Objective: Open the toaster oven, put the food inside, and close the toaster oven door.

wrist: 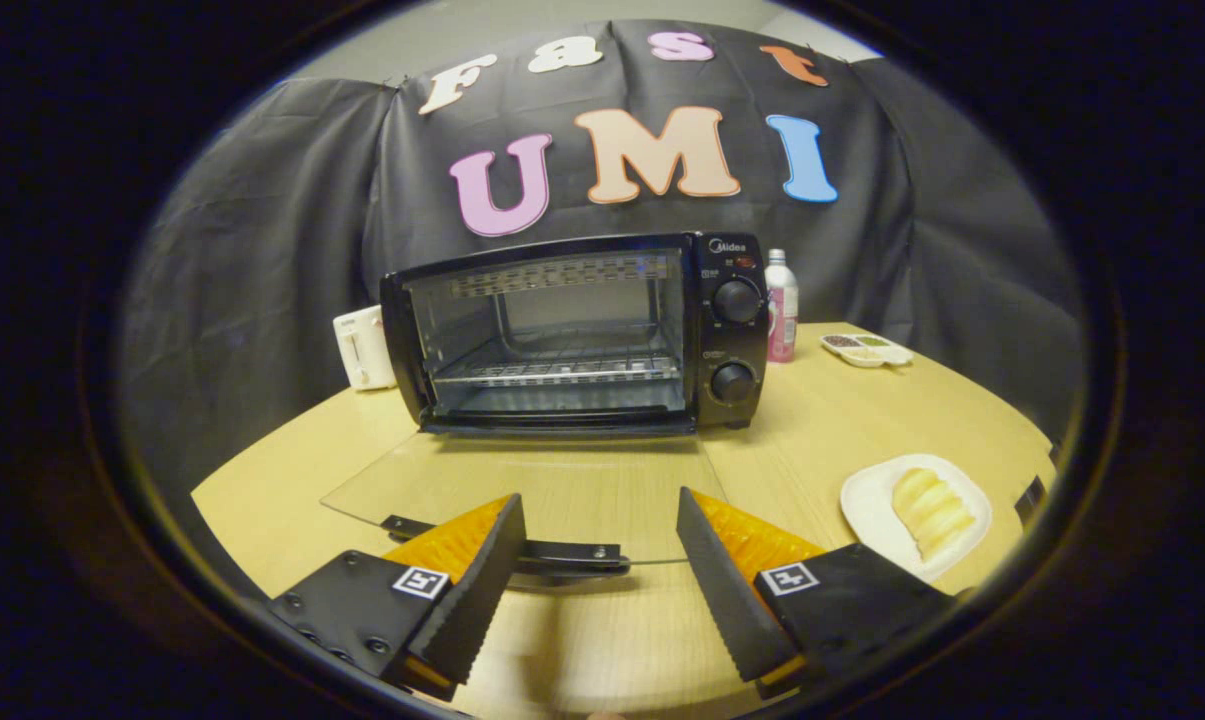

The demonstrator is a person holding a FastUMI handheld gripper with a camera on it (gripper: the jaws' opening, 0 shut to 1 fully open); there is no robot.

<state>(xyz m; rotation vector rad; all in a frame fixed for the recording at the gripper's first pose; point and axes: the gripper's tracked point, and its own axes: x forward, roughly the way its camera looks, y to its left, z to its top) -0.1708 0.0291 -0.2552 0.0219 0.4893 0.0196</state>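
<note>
In the gripper view, the gripper [598, 520] hangs over a wooden table [842, 420] with its jaws spread wide and nothing between them. The two fingers [482, 580] reach forward on either side of the door handle [562, 553], which lies just ahead of them and between their tips, not touched by either as far as can be seen.

The oven [572, 335] stands at the middle of the table, beyond the fingers, with its front facing the gripper. Its glass door [532, 485] is swung fully down and lies flat, nearly level with the tabletop, with its hinge edge at the oven's base and its handle edge nearest the gripper. Inside the open oven a wire rack [557, 372] sits across the lower half; the rack is bare. Two knobs [737, 300] sit one above the other on the panel at the oven's right.

The food [927, 510], a pale ridged piece, lies on a white plate [867, 495] on the table to the right of the open door, just beyond the right finger.

Behind the oven on its left stands a white toaster [364, 347], close beside the oven's wall. Behind it on the right stands a bottle [781, 305] with a pink label, just beside the knob panel. Further right lies a small white tray [867, 350] with compartments holding dark and greenish contents.
</note>
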